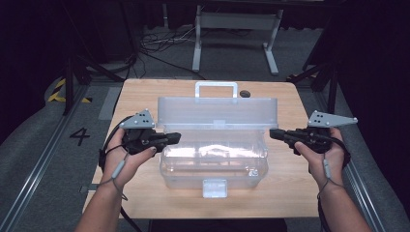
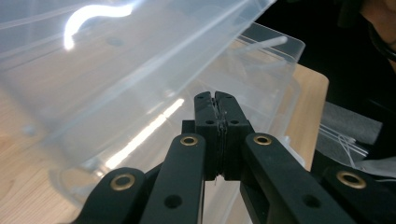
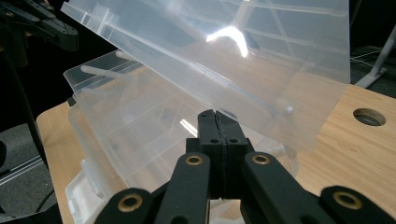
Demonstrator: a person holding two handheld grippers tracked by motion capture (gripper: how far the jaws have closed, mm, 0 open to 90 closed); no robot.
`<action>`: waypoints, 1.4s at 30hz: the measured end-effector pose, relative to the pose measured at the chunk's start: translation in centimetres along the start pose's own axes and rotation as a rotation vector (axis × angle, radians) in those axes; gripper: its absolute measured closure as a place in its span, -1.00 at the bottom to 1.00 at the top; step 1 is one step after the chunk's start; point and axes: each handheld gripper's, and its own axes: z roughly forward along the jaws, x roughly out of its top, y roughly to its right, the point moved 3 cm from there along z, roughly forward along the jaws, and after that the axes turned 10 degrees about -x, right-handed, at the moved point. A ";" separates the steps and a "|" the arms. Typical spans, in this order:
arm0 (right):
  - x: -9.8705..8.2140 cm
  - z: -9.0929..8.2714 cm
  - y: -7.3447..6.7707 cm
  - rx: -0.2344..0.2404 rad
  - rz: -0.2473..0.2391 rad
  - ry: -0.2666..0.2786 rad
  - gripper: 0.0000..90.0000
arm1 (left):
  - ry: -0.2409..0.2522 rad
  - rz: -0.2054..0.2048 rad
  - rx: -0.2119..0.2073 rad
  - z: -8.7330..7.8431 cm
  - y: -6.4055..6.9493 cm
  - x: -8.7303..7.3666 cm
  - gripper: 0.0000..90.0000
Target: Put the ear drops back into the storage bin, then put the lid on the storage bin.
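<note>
Two grippers clenched empty, one at each end of open clear box

Both grippers sit level w/ the box's upper rim, pointing inward at each other. Left gripper (image 1: 175, 138): jaws pressed flat together, nothing between them; tip right at the box's left end, at the rim corner. In the left gripper view the tip (image 2: 215, 99) sits against the clear wall, contact likely but can't confirm. Right gripper (image 1: 274, 134): jaws also clamped tight w/ nothing in them, tip just beside the box's right end; in the right gripper view the tip (image 3: 215, 116) is close under the lid's lower edge, touching or not, can't tell.

Clear plastic box (image 1: 212, 164) sits mid-table, long side across, front latch tab (image 1: 214, 187) facing the person. Lid (image 1: 217, 112) stands open, leaning back, its handle (image 1: 215, 87) sticking up at the far side. Lid's free edges overhang both ends, esp. seen from the gripper views.

Table (image 1: 285, 193): bare wood strips left & right of the box, roughly where each hand hovers; narrower strip in front, between latch and near edge. Far side has a round hole (image 1: 244, 93) just right of the handle. Left hand (image 1: 126, 162) is over the table's left edge; right hand (image 1: 325, 155) beyond the right edge, over floor. Grey plates on top of both grippers clear the lid.
</note>
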 end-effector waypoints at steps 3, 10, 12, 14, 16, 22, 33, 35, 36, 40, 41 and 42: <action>-0.1 0.0 0.0 0.001 0.003 0.004 1.00 | 0.018 -0.006 0.003 -0.3 -0.2 -0.2 0.97; -0.6 -0.1 -0.2 0.001 0.016 0.015 1.00 | 0.052 -0.051 0.073 -1.3 -0.9 -0.8 0.98; -0.7 -0.2 -0.3 0.001 0.021 0.024 1.00 | 0.051 -0.056 0.078 -1.4 -0.9 -0.9 0.99; -0.8 -0.3 -0.3 -0.002 0.026 0.031 1.00 | 0.054 -0.062 0.078 -1.5 -0.9 -1.0 0.99; -1.0 -0.4 -0.2 0.000 0.031 0.041 1.00 | 0.054 -0.063 0.081 -1.6 -0.9 -1.0 0.99; -1.1 -0.5 -0.3 -0.004 0.031 0.042 1.00 | 0.055 -0.069 0.080 -1.6 -1.0 -1.1 0.98; -1.5 -0.7 -0.5 0.002 0.036 0.030 1.00 | 0.037 -0.072 0.076 -1.8 -1.0 -1.5 0.98; -1.6 -0.8 -0.5 0.002 0.037 0.023 1.00 | 0.027 -0.072 0.074 -1.8 -1.0 -1.6 0.98; -1.6 -0.9 -0.5 0.004 0.035 0.021 1.00 | 0.018 -0.067 0.072 -1.8 -1.0 -1.6 0.98; -1.8 -0.9 -0.6 0.011 0.035 0.006 1.00 | -0.007 -0.070 0.062 -1.6 -0.9 -1.8 0.98; -1.8 -0.9 -0.6 0.011 0.035 0.006 1.00 | -0.007 -0.070 0.062 -1.6 -0.9 -1.8 0.98; -1.9 -0.8 -0.6 0.012 0.030 0.001 1.00 | -0.009 -0.068 0.064 -1.6 -0.9 -1.8 0.98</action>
